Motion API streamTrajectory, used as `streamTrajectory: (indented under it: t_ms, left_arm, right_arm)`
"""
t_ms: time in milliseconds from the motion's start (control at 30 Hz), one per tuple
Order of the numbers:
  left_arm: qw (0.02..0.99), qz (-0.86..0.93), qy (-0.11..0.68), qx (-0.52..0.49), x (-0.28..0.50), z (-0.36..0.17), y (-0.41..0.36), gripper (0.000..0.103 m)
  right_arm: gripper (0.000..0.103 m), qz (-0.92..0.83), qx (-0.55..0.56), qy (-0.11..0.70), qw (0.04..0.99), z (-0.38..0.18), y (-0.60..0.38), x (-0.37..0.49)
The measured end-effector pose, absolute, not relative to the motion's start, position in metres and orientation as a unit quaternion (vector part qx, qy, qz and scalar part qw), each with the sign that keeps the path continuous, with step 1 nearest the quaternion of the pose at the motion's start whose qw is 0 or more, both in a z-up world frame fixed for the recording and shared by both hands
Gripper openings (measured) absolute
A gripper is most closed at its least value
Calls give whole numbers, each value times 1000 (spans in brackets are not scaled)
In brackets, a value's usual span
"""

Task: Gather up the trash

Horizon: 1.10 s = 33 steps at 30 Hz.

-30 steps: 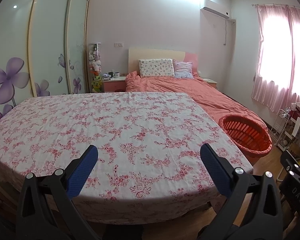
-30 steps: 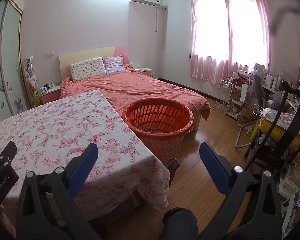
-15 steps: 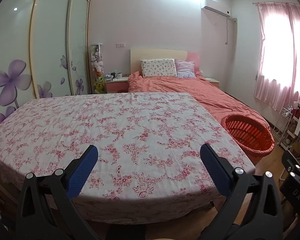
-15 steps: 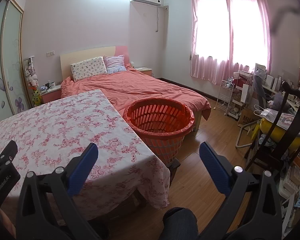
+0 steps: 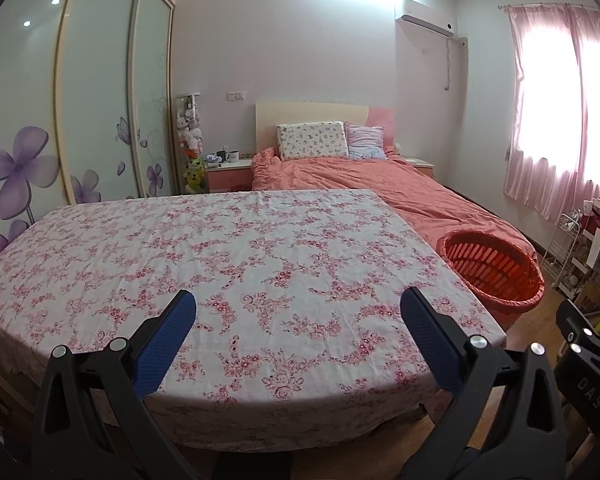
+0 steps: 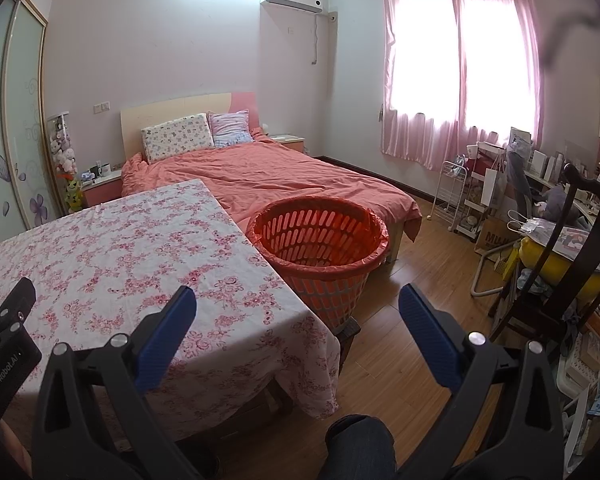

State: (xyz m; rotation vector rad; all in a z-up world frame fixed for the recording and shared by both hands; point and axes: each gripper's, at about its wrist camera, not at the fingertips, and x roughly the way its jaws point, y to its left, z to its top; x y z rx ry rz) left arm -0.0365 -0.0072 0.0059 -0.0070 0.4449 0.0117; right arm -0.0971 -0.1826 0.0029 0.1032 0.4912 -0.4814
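An orange basket (image 6: 318, 240) lined with a bag stands on the floor at the table's right edge, between the table and the bed; it also shows in the left wrist view (image 5: 494, 268). No trash shows on the floral tablecloth (image 5: 240, 260). My left gripper (image 5: 298, 316) is open and empty above the table's near edge. My right gripper (image 6: 298, 316) is open and empty above the table's right corner, short of the basket. The left gripper's body shows at the left edge of the right wrist view.
A bed with a coral duvet (image 6: 280, 176) lies behind the table. A dark chair (image 6: 572, 248), a white rack (image 6: 454, 196) and cluttered shelves stand at the right. A wardrobe with purple flowers (image 5: 80, 120) lines the left wall. Wooden floor (image 6: 412, 300) lies right of the table.
Both views have shifted slightly; the left gripper has drawn back and tilted up a little. Both grippers stay open and empty.
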Motion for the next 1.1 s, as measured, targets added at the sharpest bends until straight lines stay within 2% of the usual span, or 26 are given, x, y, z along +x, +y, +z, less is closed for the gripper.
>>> streamTrajectory:
  t_ms: [1100]
  left_arm:
    - [974,3,227,-1,-35,4,-11,101]
  right_arm:
    - [99,-236,50,241,940,3,-183,-97]
